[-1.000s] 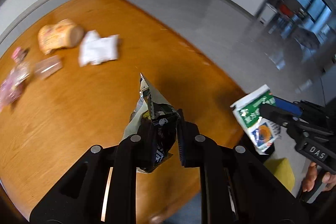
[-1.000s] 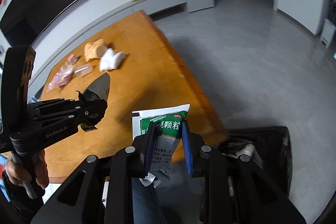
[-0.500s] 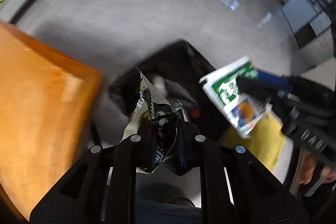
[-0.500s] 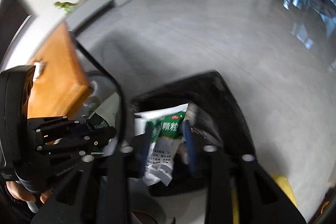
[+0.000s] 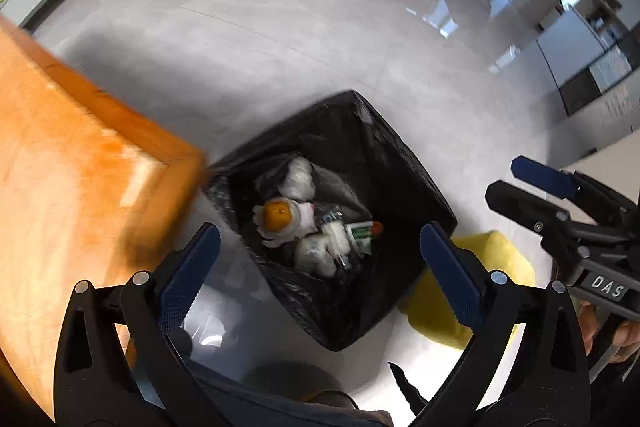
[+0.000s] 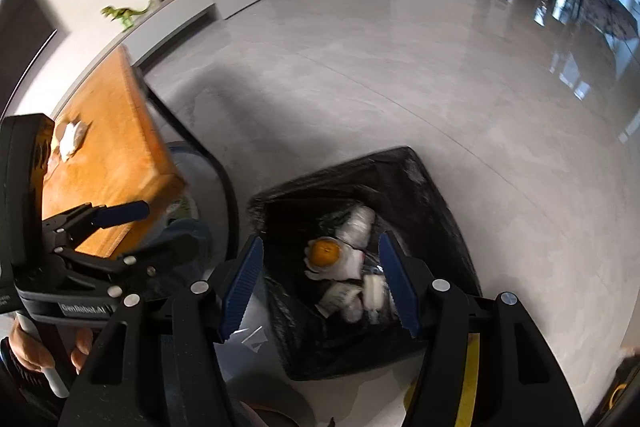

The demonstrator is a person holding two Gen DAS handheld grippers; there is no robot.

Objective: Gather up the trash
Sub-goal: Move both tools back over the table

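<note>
Both tongs hang spread wide with nothing between their blue pads, which fits a drop over the bin: the left tongs [image 5: 320, 259] and the right tongs [image 6: 320, 279] each frame the open mouth of the bin [image 5: 404, 163] directly below and ahead of their tips. Neither pair touches the black liner; they sit above it with clear air under the fingers.

Straight down between the left tongs' fingers lies the trash already collected: an orange peel on white paper [image 5: 278, 217], crumpled white wrappers [image 5: 316, 253] just beside it on the right-hand side, and a green-printed packet [image 5: 362, 229] a little further right. The right wrist view shows the same heap, the peel [image 6: 324, 253] just inside the left finger. The pile rests low in the liner, so a release from this height should land inside rather than on the rim.

Both tools tilt steeply downward, fingers pointing at the bin from the near side. In the left view the right tongs reach in from the far right at about the same height; in the right view the left tongs sit off to the left, held by a hand [image 6: 30, 351] at the lower edge.

Further out, the wooden table [image 5: 60, 163] stands to the left of both tongs, its corner close to the bin. A white wrapper [image 6: 70, 139] lies on it, so I judge more collecting remains
</note>
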